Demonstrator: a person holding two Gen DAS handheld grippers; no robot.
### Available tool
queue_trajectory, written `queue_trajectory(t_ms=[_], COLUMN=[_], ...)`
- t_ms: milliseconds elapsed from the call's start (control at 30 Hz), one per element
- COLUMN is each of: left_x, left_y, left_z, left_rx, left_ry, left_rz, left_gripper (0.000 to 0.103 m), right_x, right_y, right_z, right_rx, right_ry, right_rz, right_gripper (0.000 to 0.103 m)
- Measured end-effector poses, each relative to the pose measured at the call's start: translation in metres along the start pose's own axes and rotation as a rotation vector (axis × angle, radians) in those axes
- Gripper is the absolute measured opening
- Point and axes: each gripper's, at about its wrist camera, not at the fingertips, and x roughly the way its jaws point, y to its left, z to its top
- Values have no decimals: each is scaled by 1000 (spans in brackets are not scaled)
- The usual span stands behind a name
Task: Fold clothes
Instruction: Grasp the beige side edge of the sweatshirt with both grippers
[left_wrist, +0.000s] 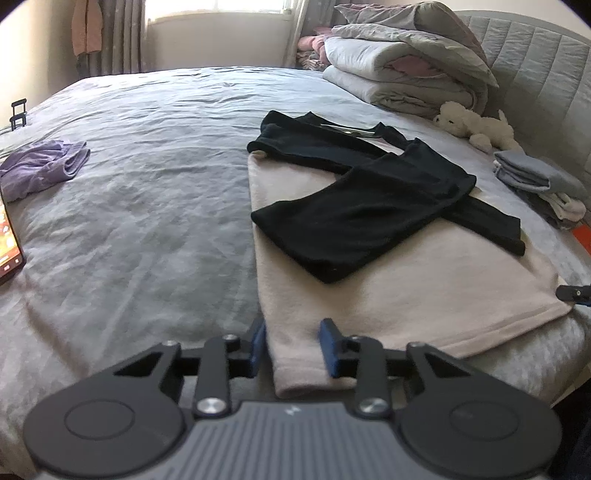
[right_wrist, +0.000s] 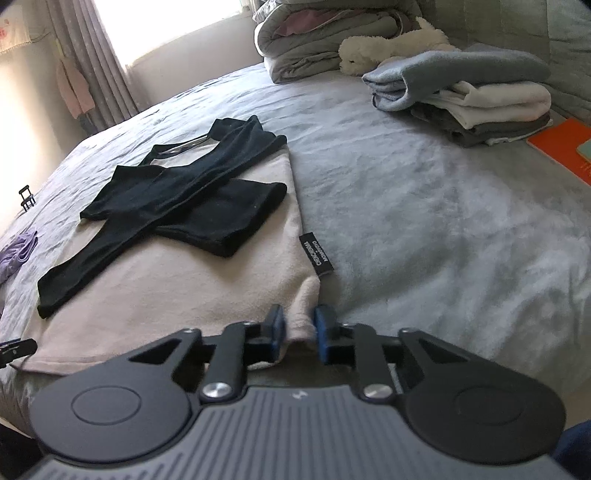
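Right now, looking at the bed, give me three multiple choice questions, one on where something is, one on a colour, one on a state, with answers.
1. Where do the folded black sleeves lie?
A. On top of the beige body of the shirt
B. Under the quilt pile
C. On the floor

2. What colour is the crumpled garment far from the shirt?
A. Red
B. Purple
C. Green

3. How does the right gripper stand at the shirt?
A. Wide open above it
B. Holding the plush toy
C. Closed on the hem corner

Answers: A, they cross over the beige cloth; B, it looks lilac against the grey bedcover; C, beige fabric is bunched between its blue pads.
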Motion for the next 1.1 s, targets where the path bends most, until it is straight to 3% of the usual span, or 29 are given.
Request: queue_trajectory(t_ms=[100,433,700,933,1100], left_x=[-2,-15,5,59,95], left_y=[2,-1,0,5,13], left_z=[0,11,67,129,132], left_rx=[-13,-15,-24,-6,-10], left_ry=[-3,-53,-20,61,74], left_rz=[11,37,65,85,73], left_gripper=[6,5,5,5,5], right_x=[-3,-24,-18,34,97], right_y=[2,6,17,33,24], right_z=[0,7,43,113,139], right_rx=[-5,33,2,-99,-82], right_ry=[-17,-147,-196,-107,-10], right_rz=[0,36,54,26,-11], right_gripper=[12,11,11,11,11])
